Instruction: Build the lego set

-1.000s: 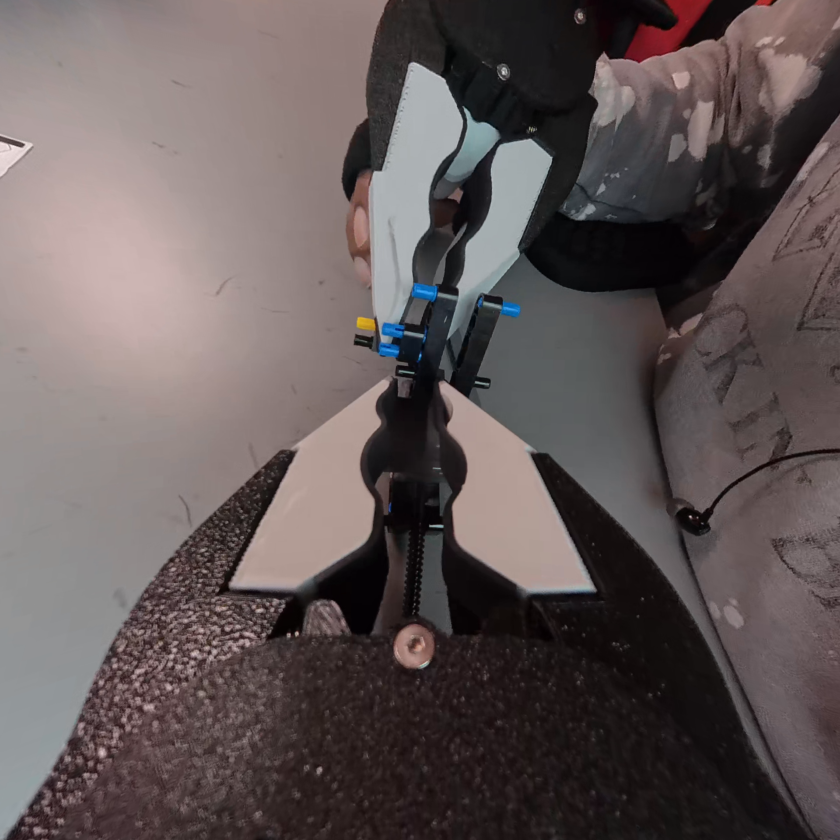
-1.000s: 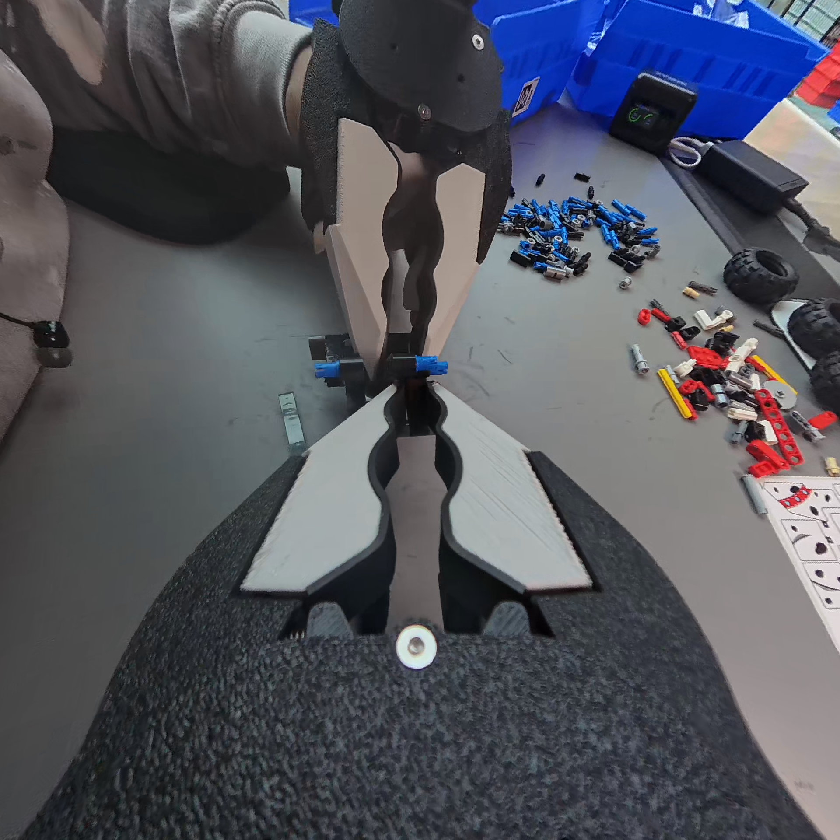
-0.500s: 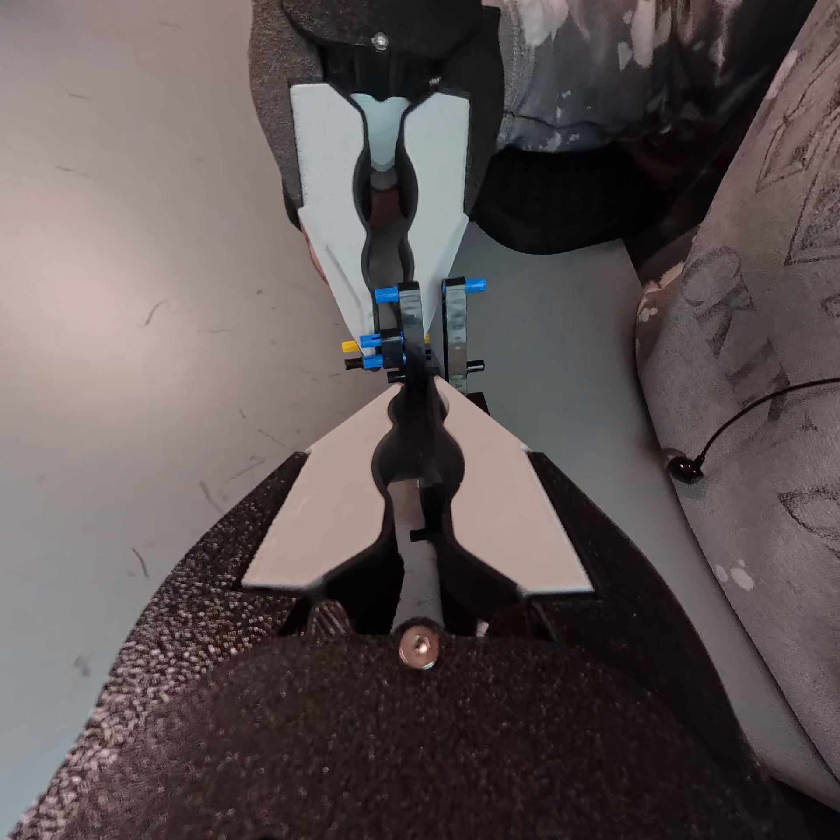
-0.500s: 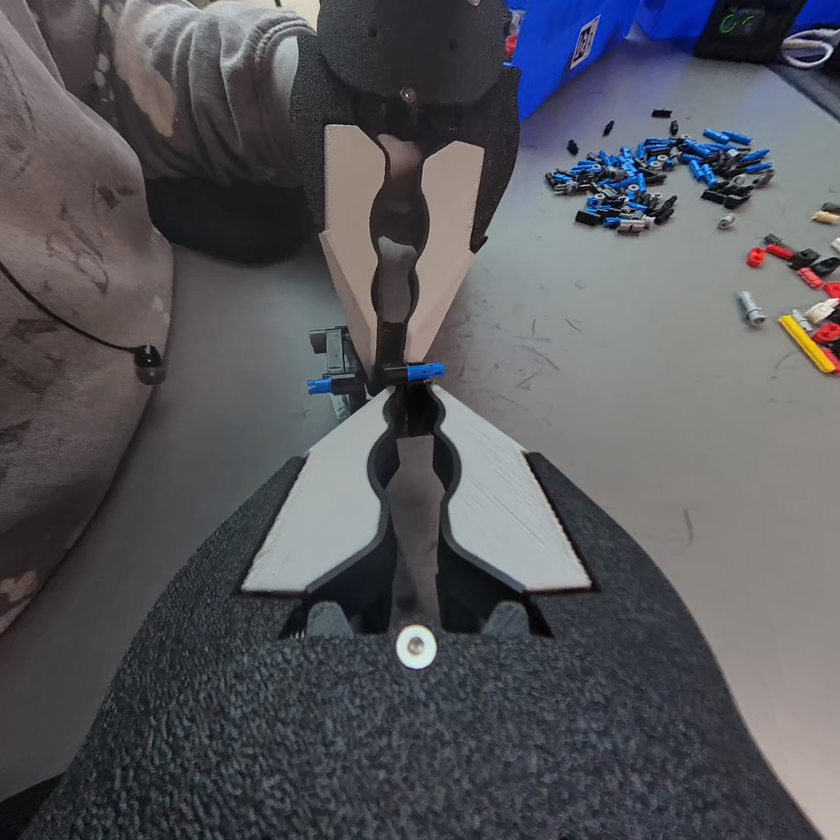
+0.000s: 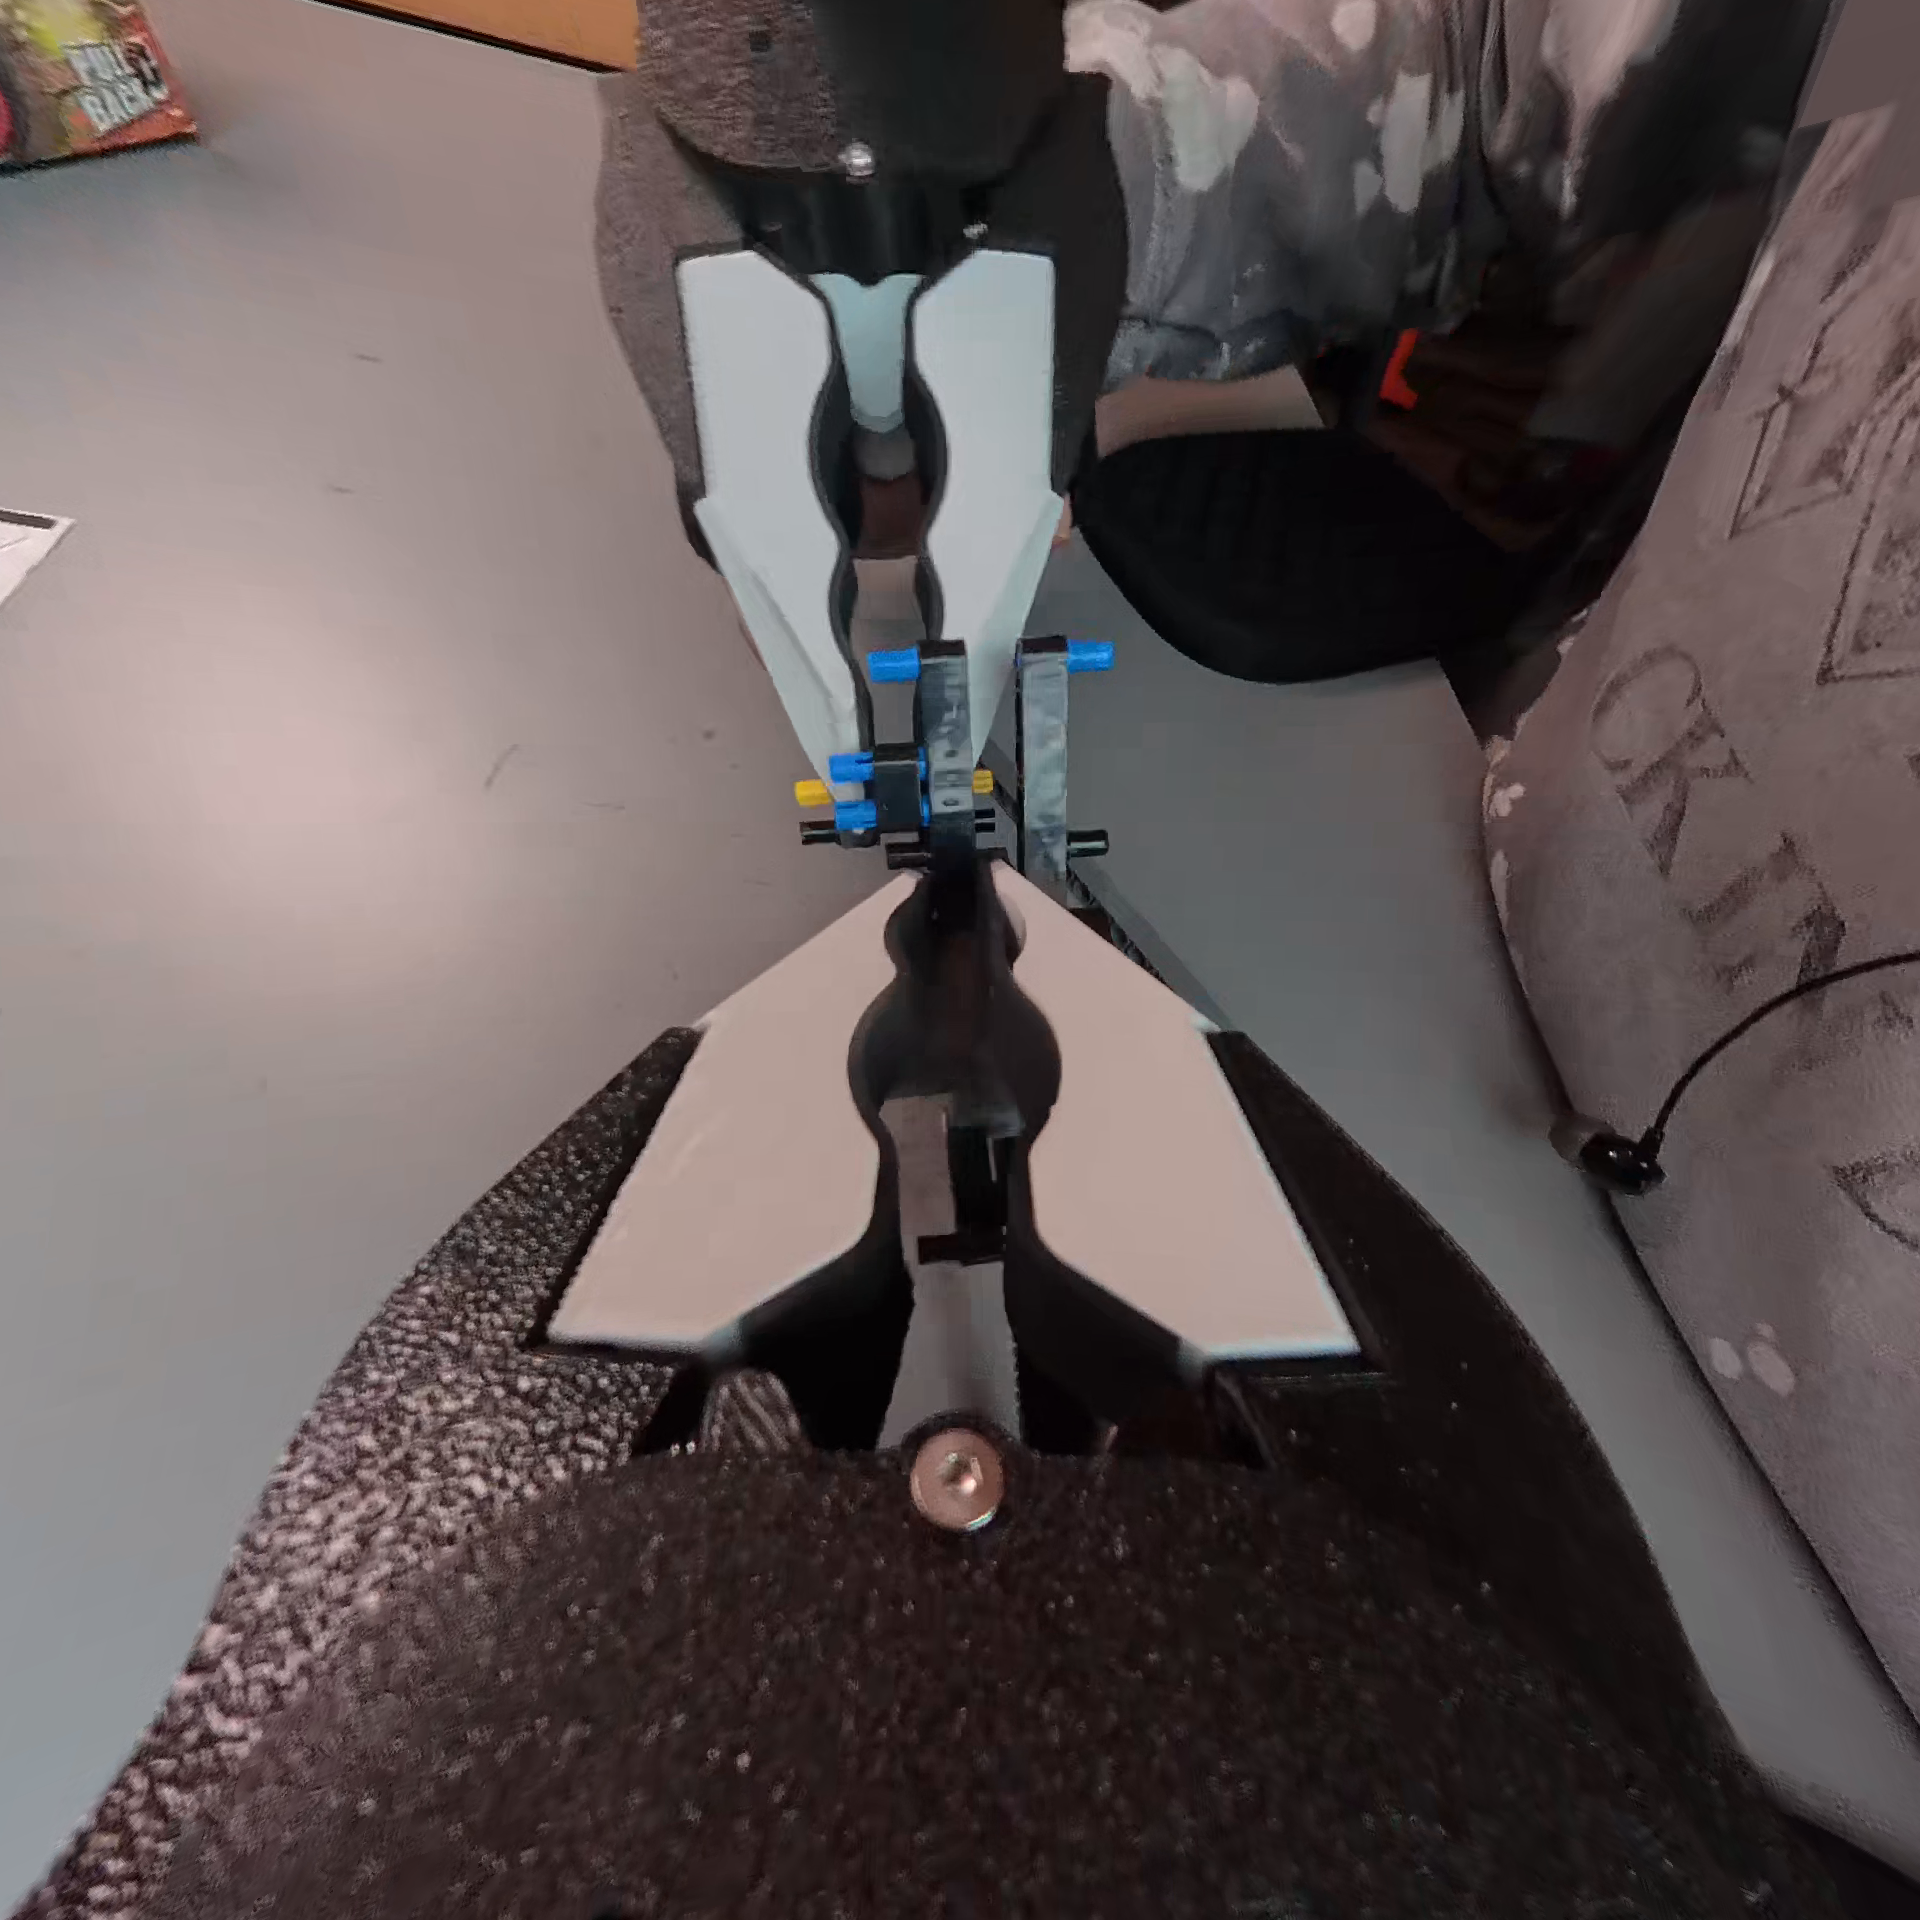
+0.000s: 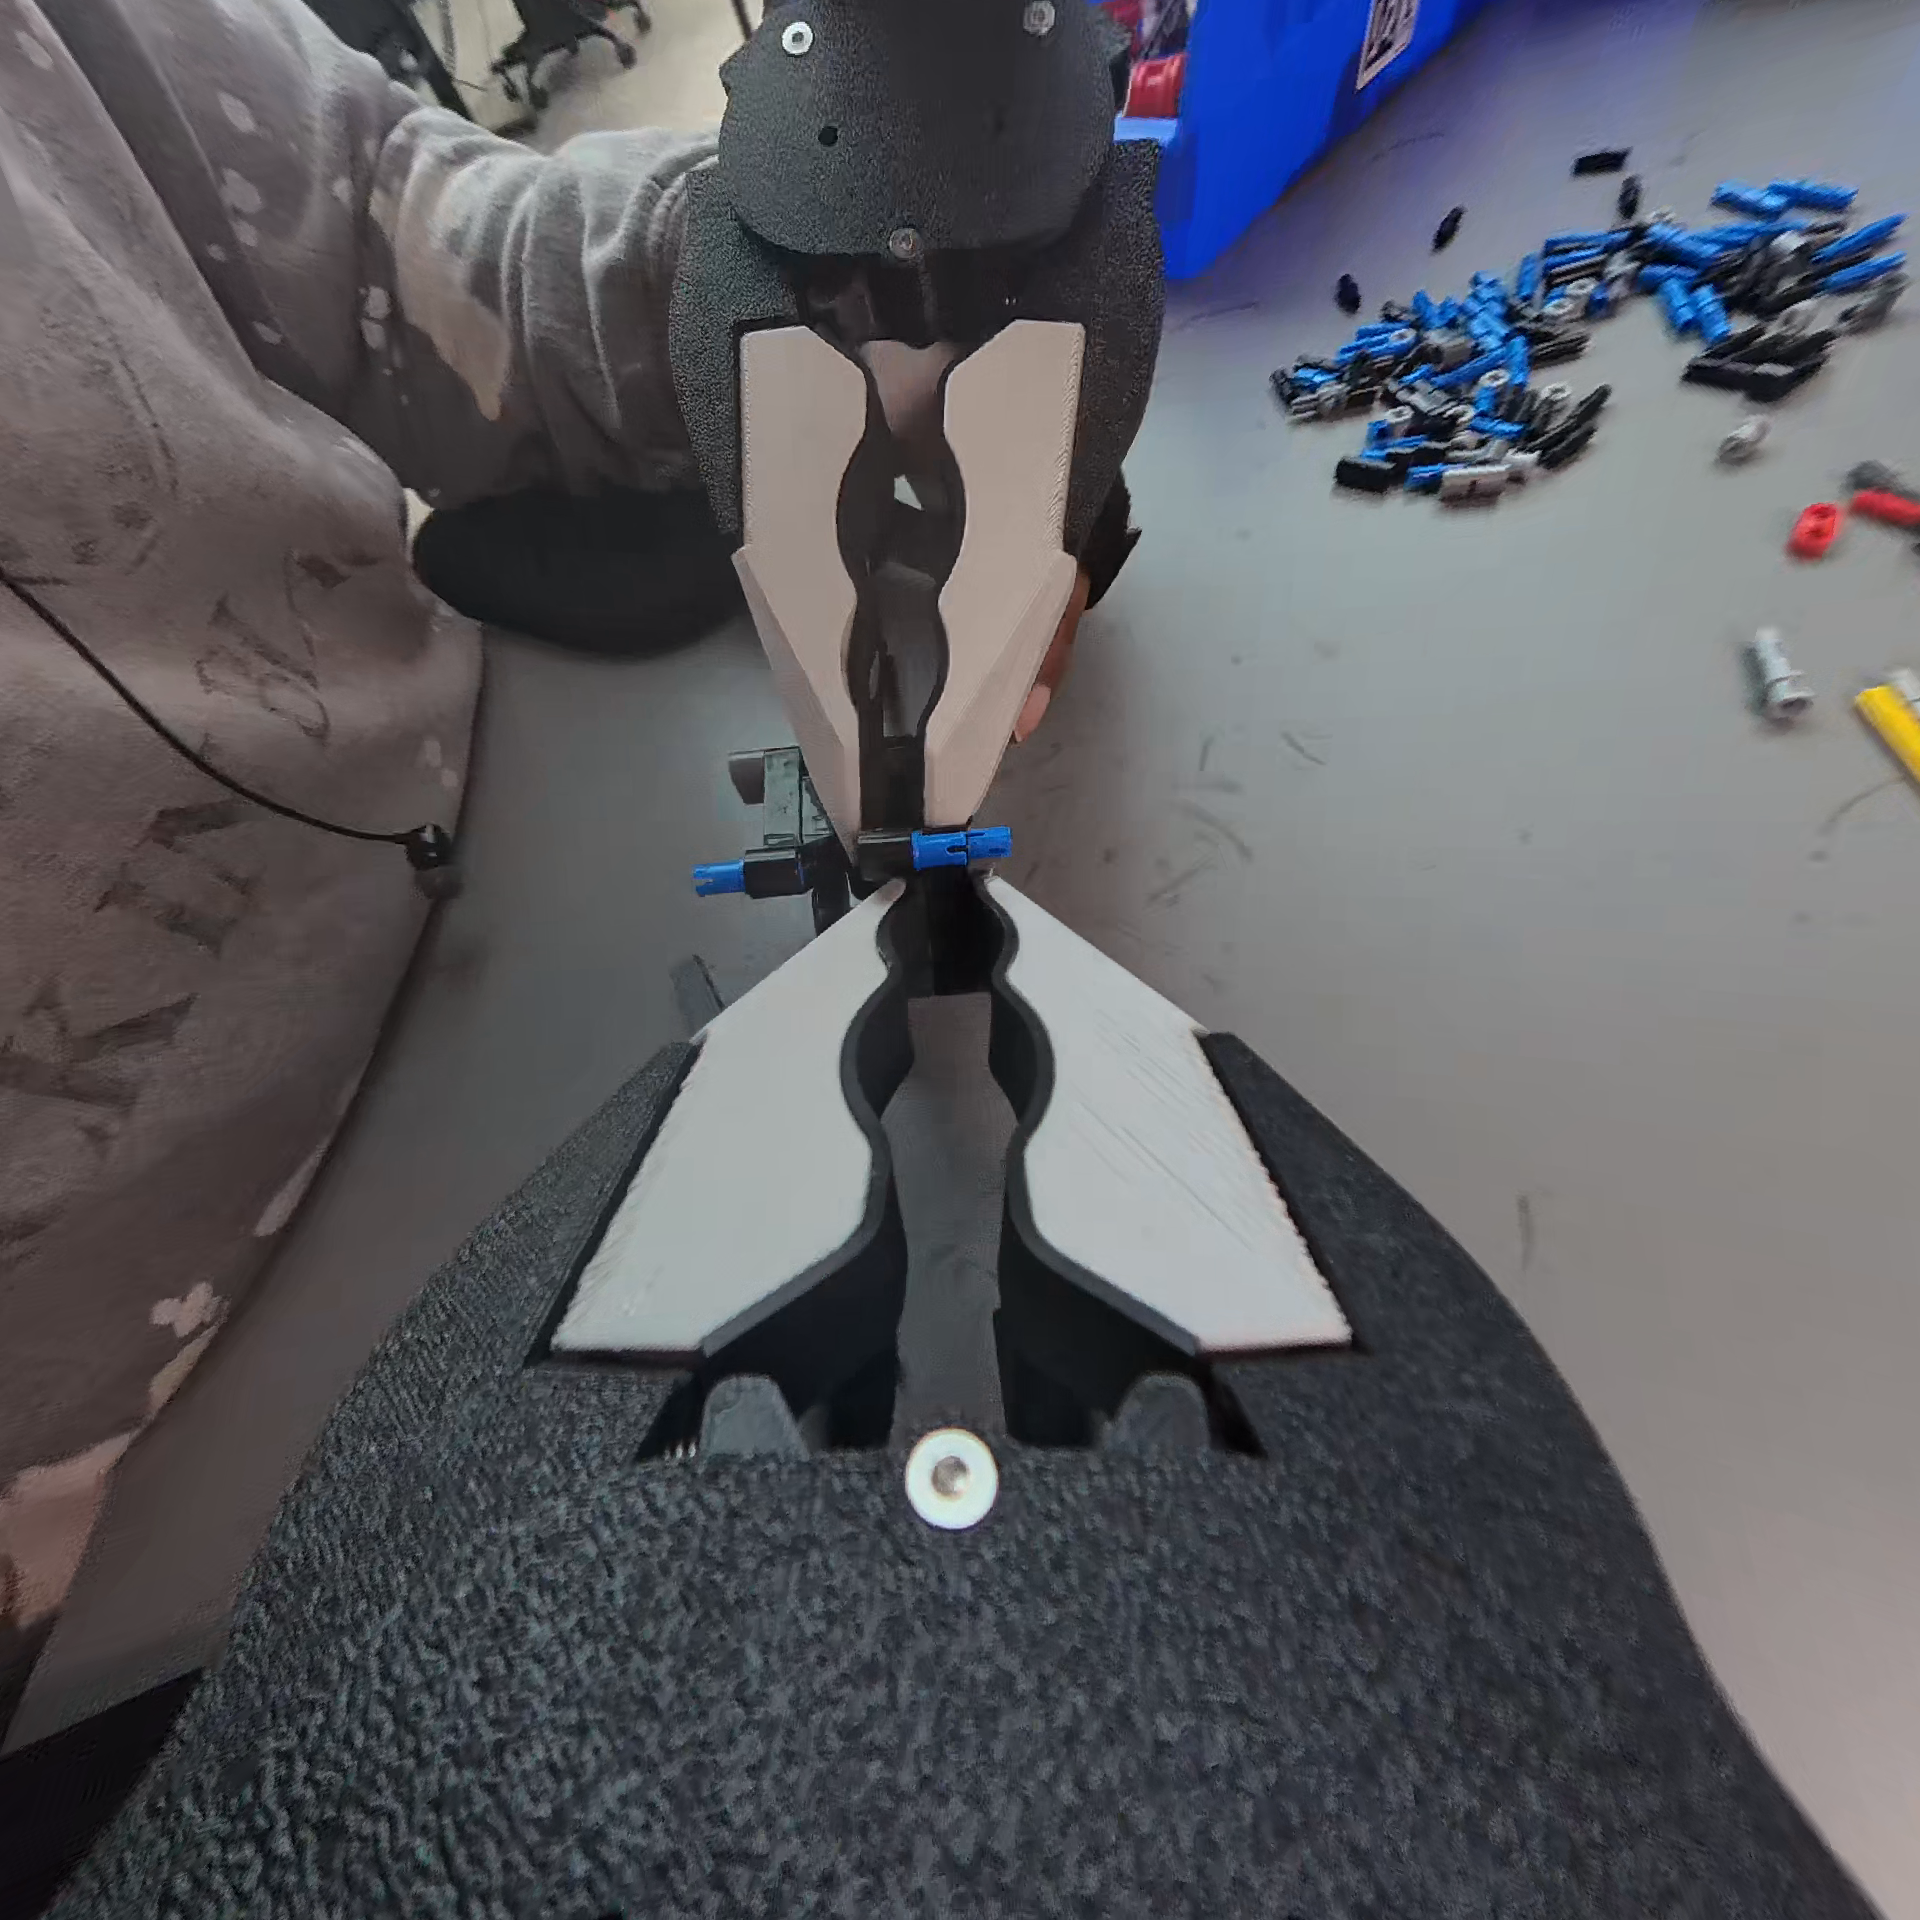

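Note:
A small black lego assembly point(image 5: 948, 748) of two parallel beams, with blue pins and a yellow pin, is held above the grey table point(image 5: 312, 831) between both grippers. My left gripper point(image 5: 951, 883) is shut on its near end. My right gripper point(image 5: 935, 665) faces it nose to nose and is shut on the far end of the left beam. In the right wrist view my right gripper point(image 6: 935, 899) is shut on the assembly point(image 6: 784, 821), beside a blue pin point(image 6: 961, 845). The left gripper point(image 6: 899, 805) meets it from above.
A pile of blue and black pins point(image 6: 1558, 343) lies at the right with red pieces point(image 6: 1818, 525), a grey pin point(image 6: 1771, 670) and a yellow axle point(image 6: 1891, 727). A blue bin point(image 6: 1278, 125) stands behind. A person's grey sleeve point(image 6: 208, 520) fills the left. A box point(image 5: 83, 83) lies far left. The tips of both grippers are at nearly the same place. Both grippers' tips are roughly 20 cm from the yellow axle point(image 6: 1891, 727).
Both grippers stay shut on the assembly. They have swung into a straight nose-to-nose line, and the assembly now stands upright in the left wrist view. The parts pile slid right in the right view.

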The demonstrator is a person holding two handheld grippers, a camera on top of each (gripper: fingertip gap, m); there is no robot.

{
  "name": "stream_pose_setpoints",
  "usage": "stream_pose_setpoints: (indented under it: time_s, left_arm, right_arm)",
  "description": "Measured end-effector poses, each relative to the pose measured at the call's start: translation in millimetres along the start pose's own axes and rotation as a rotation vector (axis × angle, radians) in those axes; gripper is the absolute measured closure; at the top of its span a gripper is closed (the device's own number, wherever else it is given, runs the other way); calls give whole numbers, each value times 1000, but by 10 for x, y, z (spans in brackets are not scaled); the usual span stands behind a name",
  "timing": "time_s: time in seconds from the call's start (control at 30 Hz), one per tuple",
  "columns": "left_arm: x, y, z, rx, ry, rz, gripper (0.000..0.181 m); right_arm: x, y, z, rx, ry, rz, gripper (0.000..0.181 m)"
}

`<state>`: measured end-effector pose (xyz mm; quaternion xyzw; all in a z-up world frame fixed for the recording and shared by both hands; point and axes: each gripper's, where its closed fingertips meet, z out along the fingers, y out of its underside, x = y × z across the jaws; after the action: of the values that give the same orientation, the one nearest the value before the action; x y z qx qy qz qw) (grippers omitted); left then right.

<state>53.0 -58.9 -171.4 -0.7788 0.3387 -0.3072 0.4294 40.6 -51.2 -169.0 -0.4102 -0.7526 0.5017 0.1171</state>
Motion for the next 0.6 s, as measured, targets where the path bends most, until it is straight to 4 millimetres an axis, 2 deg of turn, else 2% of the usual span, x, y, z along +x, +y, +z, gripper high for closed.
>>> stream_pose_setpoints:
  time_s: [0.03,0.13,0.23,0.3,0.37,0.47,0.53,0.6]
  left_arm:
    - [-59,-36,-36,16,-16,-24,173]
    - [-219,-128,-232,79,-79,-79,159]
    - [-213,-218,-373,112,-149,-48,152]
    - [-192,-226,-316,84,-218,-12,142]
    - [-274,-204,-223,36,-346,38,136]
    - [-420,-168,-173,-44,-507,128,141]
    - [-407,-196,-207,-46,-511,171,144]
    - [-330,-262,-257,36,-443,129,148]
  right_arm:
    - [46,-46,-23,-5,64,-50,174]
    - [187,-106,-76,-32,245,-112,174]
    - [341,-117,-113,18,383,32,174]
    - [420,-128,-120,68,429,166,174]
    - [450,-148,-92,88,437,268,174]
    - [444,-247,-50,103,435,331,174]
    - [419,-307,-59,99,439,316,174]
    - [329,-398,-84,118,401,295,171]
